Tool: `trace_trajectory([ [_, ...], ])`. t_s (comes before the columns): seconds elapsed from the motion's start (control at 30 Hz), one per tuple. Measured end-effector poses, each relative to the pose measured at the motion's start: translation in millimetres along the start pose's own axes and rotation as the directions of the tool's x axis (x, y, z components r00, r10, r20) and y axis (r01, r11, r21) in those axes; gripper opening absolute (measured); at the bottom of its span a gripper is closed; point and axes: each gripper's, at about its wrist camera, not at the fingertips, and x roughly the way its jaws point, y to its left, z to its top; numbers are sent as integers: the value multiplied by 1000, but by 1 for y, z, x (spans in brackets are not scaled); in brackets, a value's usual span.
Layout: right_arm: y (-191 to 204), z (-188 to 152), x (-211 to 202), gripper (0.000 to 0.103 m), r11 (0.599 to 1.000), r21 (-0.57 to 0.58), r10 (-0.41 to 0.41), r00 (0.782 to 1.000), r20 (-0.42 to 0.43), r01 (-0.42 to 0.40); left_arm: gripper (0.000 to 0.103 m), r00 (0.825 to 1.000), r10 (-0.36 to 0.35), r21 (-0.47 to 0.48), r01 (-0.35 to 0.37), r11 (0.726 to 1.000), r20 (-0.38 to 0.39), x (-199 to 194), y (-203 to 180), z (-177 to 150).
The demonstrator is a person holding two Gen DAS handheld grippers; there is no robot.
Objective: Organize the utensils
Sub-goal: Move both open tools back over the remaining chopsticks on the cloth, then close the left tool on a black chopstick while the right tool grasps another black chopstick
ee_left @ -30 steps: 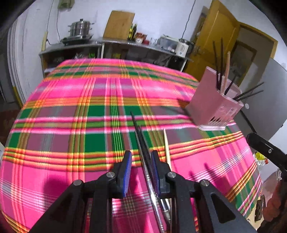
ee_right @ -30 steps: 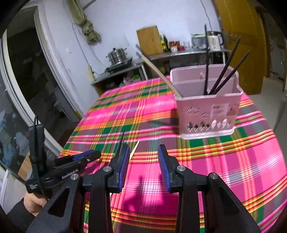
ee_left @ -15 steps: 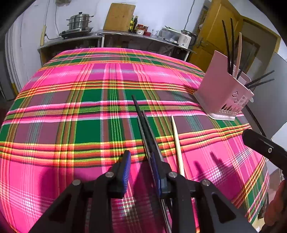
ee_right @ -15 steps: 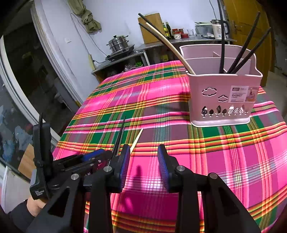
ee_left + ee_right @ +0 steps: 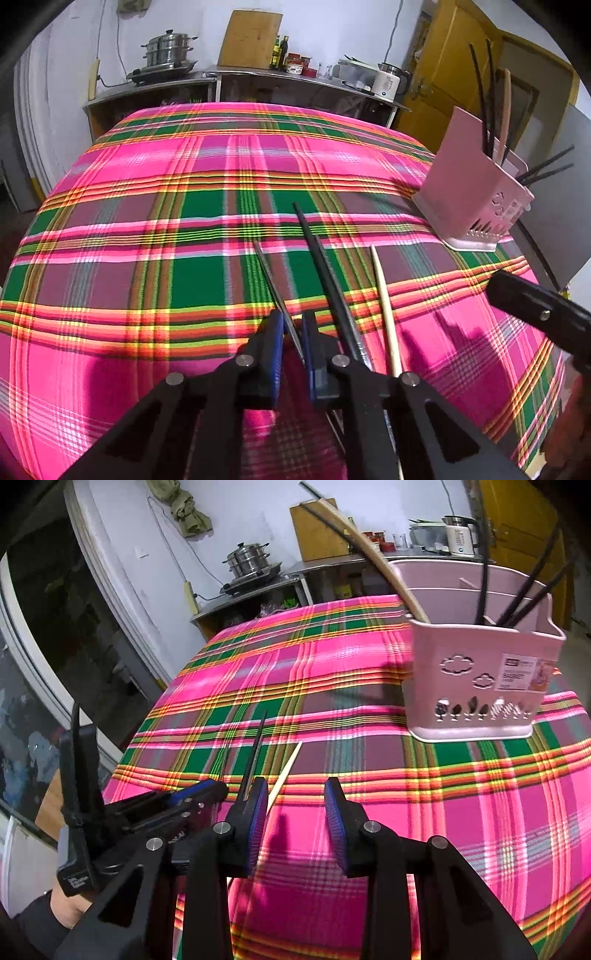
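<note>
Left gripper (image 5: 292, 332): jaws just closed, pads pinching 1 thin dark chopstick (image 5: 275, 291), well short of the pink basket (image 5: 480, 686). Right gripper (image 5: 295, 805): jaws apart, empty, hovering nearer the basket.

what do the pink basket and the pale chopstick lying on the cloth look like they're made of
Pink basket: looks like moulded plastic, smooth matt, with clean cloud and leaf cutouts and a printed label. Pale chopstick: probably bamboo or light wood, plain beige, dull and tapered; no grain is visible, so pale plastic cannot be ruled out.
</note>
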Motion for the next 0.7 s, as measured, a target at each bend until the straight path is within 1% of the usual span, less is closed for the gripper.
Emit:
trace_trajectory([
  [0.07,3,2,9,31,1000,-6,6,1000,-11,-6,10,1000,8,-4,-8,1000,1,0,5,1],
  [0.33,22,11,55,19,998,-46,29,997,-76,-33,10,1000,12,-55,-12,998,3,-5,31,5],
  [0.63,32,16,98,14,998,-62,20,989,-144,-29,10,1000,-9,-91,10,996,4,-7,46,11],
  [0.7,33,16,100,14,998,-63,23,990,-141,-32,10,1000,-12,-100,12,995,3,-5,47,12],
])
